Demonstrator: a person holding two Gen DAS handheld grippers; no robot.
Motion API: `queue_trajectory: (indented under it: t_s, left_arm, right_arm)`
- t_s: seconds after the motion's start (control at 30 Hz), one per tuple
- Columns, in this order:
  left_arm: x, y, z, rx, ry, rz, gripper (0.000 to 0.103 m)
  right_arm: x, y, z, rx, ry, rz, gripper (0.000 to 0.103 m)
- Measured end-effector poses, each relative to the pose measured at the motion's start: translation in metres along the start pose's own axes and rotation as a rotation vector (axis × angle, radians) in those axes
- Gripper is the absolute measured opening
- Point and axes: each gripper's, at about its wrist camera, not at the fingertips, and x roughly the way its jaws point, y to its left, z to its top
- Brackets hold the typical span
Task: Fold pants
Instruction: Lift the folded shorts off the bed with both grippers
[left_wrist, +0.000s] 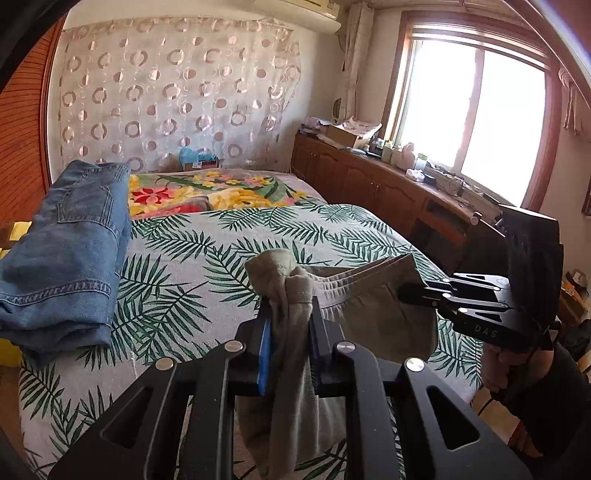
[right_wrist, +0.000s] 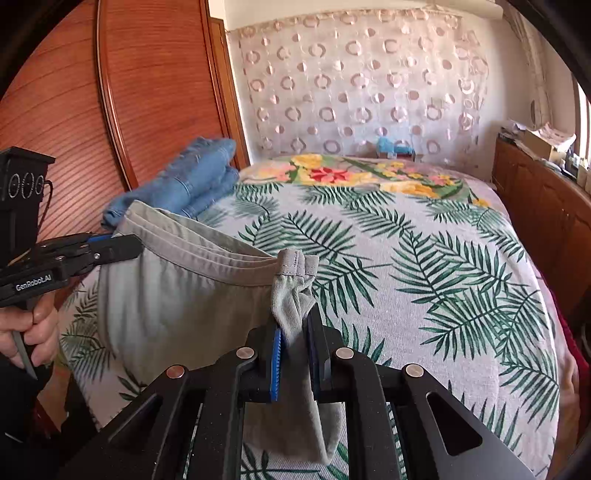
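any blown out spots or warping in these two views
Left wrist view: the wood-framed window is blown out white, with nothing visible through it; the room's edges bow with fisheye curvature. Right wrist view: even light, no glare; the reddish wooden headboard curves strongly, and the folded blue jeans look slightly soft.

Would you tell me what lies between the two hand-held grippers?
The khaki pants' waistband spans from left hand-held gripper to right hand-held gripper, clearest in the right wrist view.
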Motion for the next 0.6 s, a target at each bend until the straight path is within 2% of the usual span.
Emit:
queue_trajectory:
  t_s: [0.3,0.6]
  left_arm:
    - [-0.02,-0.016,0.014,0.035,-0.071,-0.012,0.018]
    - [-0.037,-0.028,0.03,0.074,-0.133,-0.012,0.018]
  right_arm:
    - [-0.039,-0.001,-0.005,-0.012,-0.085,-0.012,0.012]
    - [-0.054,-0.002,0.0,-0.044,-0.141,-0.023,0.012]
